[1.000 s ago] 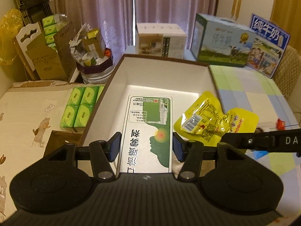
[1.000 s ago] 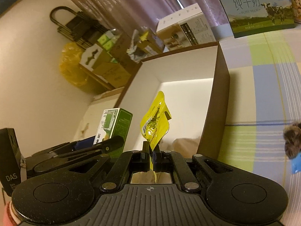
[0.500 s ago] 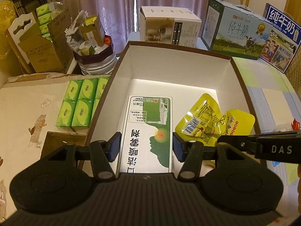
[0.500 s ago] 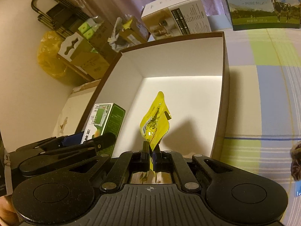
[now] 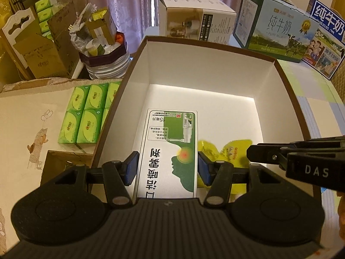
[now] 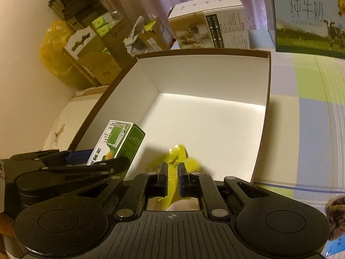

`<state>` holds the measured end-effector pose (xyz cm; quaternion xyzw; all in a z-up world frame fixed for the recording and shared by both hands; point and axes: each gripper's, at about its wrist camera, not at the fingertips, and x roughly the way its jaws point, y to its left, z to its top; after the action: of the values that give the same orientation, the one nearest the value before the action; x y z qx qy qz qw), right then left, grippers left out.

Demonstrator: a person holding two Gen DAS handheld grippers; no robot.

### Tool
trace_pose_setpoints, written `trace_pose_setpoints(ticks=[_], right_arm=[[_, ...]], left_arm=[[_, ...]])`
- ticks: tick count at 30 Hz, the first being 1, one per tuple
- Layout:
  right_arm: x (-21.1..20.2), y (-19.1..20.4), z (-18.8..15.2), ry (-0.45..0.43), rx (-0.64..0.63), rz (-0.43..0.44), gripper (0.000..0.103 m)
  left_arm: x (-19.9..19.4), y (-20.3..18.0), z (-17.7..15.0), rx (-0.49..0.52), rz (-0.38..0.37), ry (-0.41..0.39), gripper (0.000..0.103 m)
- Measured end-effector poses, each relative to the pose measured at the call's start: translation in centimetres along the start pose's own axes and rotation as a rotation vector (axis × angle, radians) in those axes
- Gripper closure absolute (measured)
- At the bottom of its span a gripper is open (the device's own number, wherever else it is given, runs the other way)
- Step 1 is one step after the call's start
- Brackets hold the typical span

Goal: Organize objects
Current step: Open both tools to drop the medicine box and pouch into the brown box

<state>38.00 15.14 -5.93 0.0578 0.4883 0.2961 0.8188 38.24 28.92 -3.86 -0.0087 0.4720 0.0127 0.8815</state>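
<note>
Green-and-white cardboard carton (image 5: 170, 151) sits clamped in the left hand-held gripper (image 5: 168, 168) over the white open box (image 5: 207, 64), while at its three o'clock the right hand-held gripper (image 6: 172, 178) is opening around a blurred yellow foil pouch (image 6: 179, 155).

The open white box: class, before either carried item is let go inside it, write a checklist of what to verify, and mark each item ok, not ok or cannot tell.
1. The white box has bare floor ahead of both items: ok.
2. The left tongs grip the green and white carton by its sides: ok.
3. The carton rests on the box floor: cannot tell.
4. The right tongs are opening, with the yellow pouch between them, blurred: ok for release.
5. The pouch is over the box, inside its walls: ok.
6. The carton and the pouch are apart, side by side: ok.
</note>
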Motion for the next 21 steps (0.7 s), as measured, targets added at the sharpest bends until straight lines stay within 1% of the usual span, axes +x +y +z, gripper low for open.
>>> trace_pose_setpoints(ticks=[6, 11, 17, 19, 21], right_arm=[[0.2, 0.0, -0.4, 0.012, -0.023, -0.006, 0.096], [0.1, 0.3, -0.4, 0.018, -0.053, -0.015, 0.094], [-0.4, 0.9, -0.7, 0.015, -0.099, -0.019, 0.084], [-0.6, 1.0, -0.8, 0.012, -0.104, -0.015, 0.08], [-0.9, 1.1, -0.9, 0.009, -0.106, -0.022, 0.075]], left_arm=[[0.6, -0.1, -0.1, 0.004, 0.004, 0.015, 0.051], [0.3, -0.2, 0.1, 0.019, 0.013, -0.007, 0.052], [-0.3, -0.2, 0.0, 0.024, 0.011, -0.01, 0.049], [-0.5, -0.1, -0.2, 0.021, 0.011, -0.006, 0.046], [-0.7, -0.1, -0.4, 0.017, 0.011, -0.004, 0.046]])
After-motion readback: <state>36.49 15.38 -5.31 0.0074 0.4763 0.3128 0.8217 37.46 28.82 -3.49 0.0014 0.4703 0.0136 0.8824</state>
